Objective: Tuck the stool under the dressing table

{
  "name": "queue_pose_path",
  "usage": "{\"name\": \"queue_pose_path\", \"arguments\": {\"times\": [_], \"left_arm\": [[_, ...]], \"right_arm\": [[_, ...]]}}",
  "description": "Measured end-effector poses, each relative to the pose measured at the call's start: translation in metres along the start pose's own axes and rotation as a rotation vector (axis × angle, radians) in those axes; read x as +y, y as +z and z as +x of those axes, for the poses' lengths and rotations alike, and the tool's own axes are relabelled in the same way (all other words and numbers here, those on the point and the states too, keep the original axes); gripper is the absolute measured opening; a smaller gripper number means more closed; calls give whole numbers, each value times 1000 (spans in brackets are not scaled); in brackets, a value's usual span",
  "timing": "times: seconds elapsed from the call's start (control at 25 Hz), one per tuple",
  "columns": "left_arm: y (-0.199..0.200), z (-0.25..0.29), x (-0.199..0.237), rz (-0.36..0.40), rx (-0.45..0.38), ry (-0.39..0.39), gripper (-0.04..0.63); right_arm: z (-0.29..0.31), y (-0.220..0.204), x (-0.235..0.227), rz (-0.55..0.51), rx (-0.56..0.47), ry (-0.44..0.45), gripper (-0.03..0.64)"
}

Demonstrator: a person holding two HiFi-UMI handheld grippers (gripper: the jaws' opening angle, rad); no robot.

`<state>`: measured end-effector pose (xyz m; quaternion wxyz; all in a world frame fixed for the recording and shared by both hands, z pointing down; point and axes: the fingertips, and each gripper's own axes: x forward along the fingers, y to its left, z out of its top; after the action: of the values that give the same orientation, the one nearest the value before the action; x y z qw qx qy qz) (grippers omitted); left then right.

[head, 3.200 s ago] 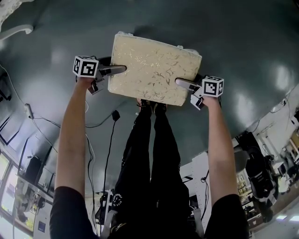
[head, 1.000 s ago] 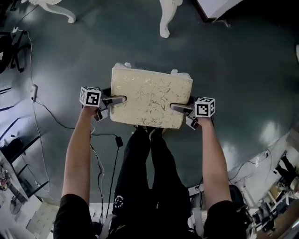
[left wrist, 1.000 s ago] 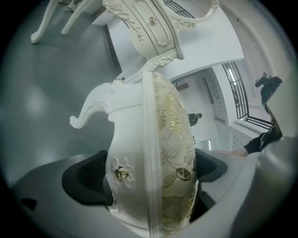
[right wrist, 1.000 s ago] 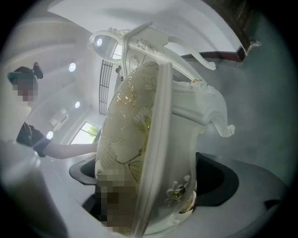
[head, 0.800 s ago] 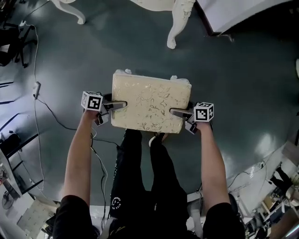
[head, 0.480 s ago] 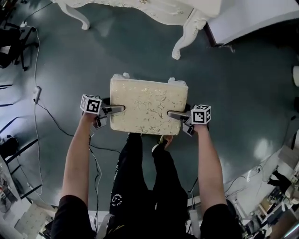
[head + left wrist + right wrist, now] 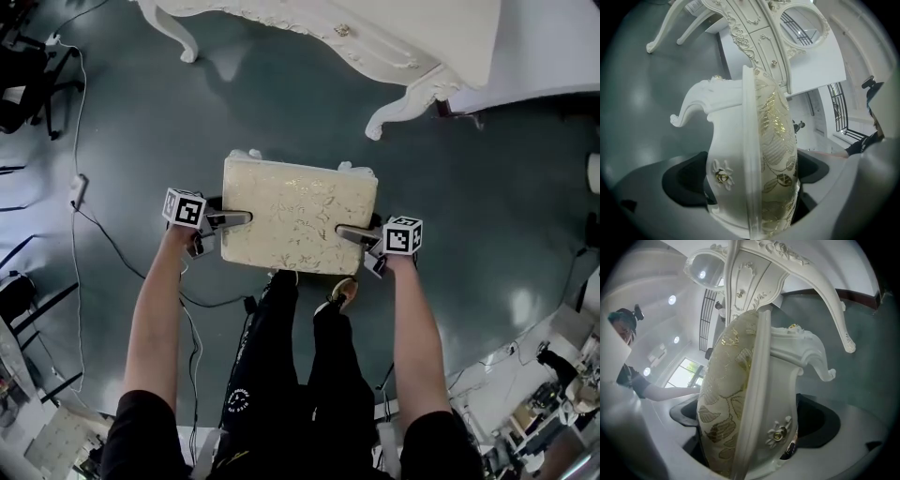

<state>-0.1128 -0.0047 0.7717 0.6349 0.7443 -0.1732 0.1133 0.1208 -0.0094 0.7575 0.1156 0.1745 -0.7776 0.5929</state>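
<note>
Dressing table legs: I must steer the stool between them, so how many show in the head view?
2. One curved white leg at upper left, a second leg at upper right, both beyond the stool. Rear legs may be hidden under the tabletop.

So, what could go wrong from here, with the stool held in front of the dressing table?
1. The left gripper and right gripper clamp only the seat edges of the stool; it may tilt or slip.
2. The dressing table has a curved leg close ahead; the stool could strike it.
3. A cable lies on the floor by the feet: a trip hazard.
</note>
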Motion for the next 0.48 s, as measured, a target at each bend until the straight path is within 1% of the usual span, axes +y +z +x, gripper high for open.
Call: {"name": "queue_pose_path", "arguments": {"times": [0.08,0.2,0.32,0.4,0.48], "left_arm": [[-15,6,-6,9,8,4,554],[-11,1,-7,12,8,-4,554],[6,-3,-1,15,9,-5,554],[26,-5,4,5,10,-8,554],[35,-5,5,-7,12,-11,554]], "right_arm": [[-11,-17,1,4,-12,-2,603],[-8,-15,5,0,-25,-5,603],[3,3,2,-8,-25,-3,603],[14,22,-5,-8,-26,1,603],[19,32,-9,-5,-32,6,603]]}}
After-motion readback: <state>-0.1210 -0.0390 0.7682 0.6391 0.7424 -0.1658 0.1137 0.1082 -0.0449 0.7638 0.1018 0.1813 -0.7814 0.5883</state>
